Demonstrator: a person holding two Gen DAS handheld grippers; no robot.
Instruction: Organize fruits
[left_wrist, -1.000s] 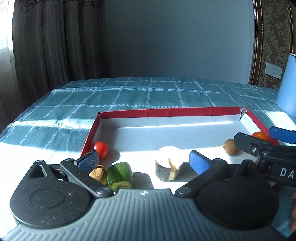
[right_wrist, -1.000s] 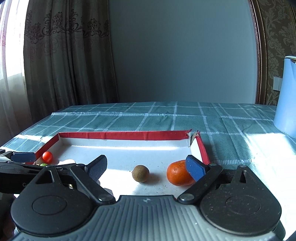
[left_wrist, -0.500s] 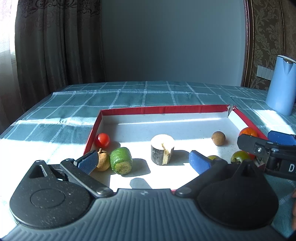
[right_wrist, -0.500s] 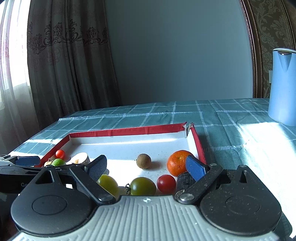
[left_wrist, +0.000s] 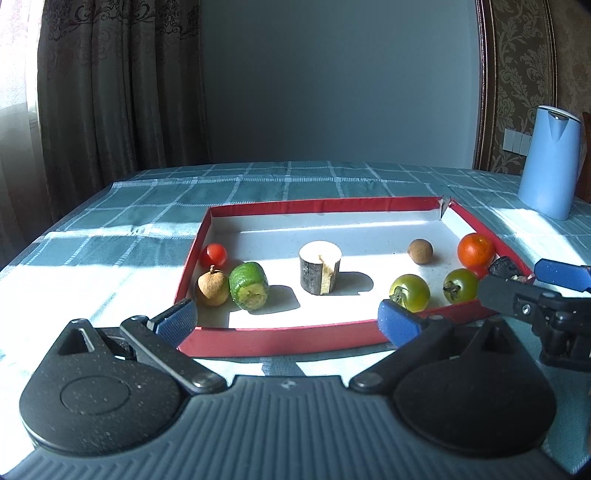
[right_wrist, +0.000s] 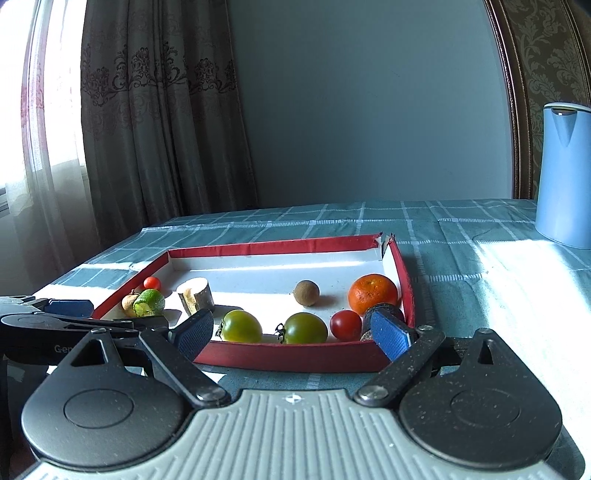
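Fruit sits scattered in a shallow tray with red walls and a white floor, resting on the teal checked surface in hard sunlight. Counted from both views: two green tomatoes near the front wall, two red cherry tomatoes, one at the left wall and one by the right front corner, two brown longans, one at the left and one toward the back right, one orange tangerine against the right wall, one green cucumber chunk lying on its side just beside the left longan, one upright pale-topped cut cylinder in the middle, and one dark lump in the right front corner that I cannot identify. A pale blue kettle stands well apart at the back right. Both sets of tongs hover level just outside the front wall: the left tongs spread wide and hold nothing, and the right tongs likewise spread wide and hold nothing.
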